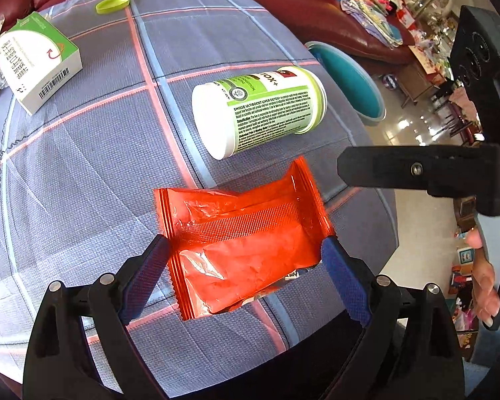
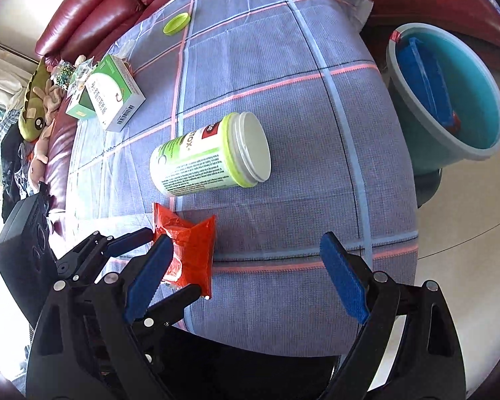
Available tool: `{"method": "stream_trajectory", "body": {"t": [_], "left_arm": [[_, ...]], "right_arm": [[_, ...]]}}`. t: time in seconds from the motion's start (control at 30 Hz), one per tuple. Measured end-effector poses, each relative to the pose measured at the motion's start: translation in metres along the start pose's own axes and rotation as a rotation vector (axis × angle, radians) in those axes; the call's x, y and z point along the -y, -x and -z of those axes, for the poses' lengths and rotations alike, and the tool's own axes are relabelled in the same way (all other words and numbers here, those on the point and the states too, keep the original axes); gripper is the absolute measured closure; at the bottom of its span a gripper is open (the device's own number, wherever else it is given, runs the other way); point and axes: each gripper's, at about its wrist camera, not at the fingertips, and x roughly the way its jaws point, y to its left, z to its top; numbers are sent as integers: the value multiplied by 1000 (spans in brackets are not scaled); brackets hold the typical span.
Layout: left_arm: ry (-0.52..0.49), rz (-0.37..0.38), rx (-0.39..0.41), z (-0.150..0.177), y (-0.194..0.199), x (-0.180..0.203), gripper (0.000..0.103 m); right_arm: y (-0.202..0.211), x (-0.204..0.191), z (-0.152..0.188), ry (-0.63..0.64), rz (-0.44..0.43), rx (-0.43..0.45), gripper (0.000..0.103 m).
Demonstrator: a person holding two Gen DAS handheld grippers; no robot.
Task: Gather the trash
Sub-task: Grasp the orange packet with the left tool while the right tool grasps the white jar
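Open jar (image 2: 213,153) just beyond orange wrapper (image 1: 246,246)

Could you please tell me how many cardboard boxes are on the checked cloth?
2: a white-and-green box at the cloth's far left, and a green box touching it behind, mostly hidden. More may be out of view.

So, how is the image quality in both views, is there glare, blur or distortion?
Left wrist view: sharp, strong fisheye bending of the checked cloth; the orange wrapper looks oversaturated with glints on its foil. Right wrist view: also sharp and curved; window light blows out the left edge, and the red sofa shows bright sheen.
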Motion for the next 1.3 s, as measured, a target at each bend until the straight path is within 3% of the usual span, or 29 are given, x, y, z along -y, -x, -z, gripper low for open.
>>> {"method": "stream_trajectory", "body": {"t": [0.17,0.4,0.47,0.57,0.67,0.7,0.8,1.1,1.3], "left_arm": [[5,-11,12,2,-2,9,9],[-83,-121,51,2,-14,28,7],[-100,-154,73,1,-13,26,16],[-94,-179,101,1,-7,18,37],[-57,-188,123,-3,-1,1,74],[-33,-190,126,-5,1,-7,93],[39,-137,133,-10,12,-37,97],[157,-146,197,-26,40,-97,101],[184,-135,225,-52,50,-121,101]], "right_arm": [[0,7,3,-24,-11,2,17],[-1,11,0,-43,-22,15,17],[-3,11,-1,-54,-37,11,17],[-6,7,-3,-62,-48,9,17],[-11,3,-6,-78,-75,3,17],[-12,1,-8,-82,-85,3,18],[-15,-6,-14,-96,-110,5,18],[-25,-15,-49,-133,-112,30,18],[-36,-15,-79,-239,-152,37,18]]}}
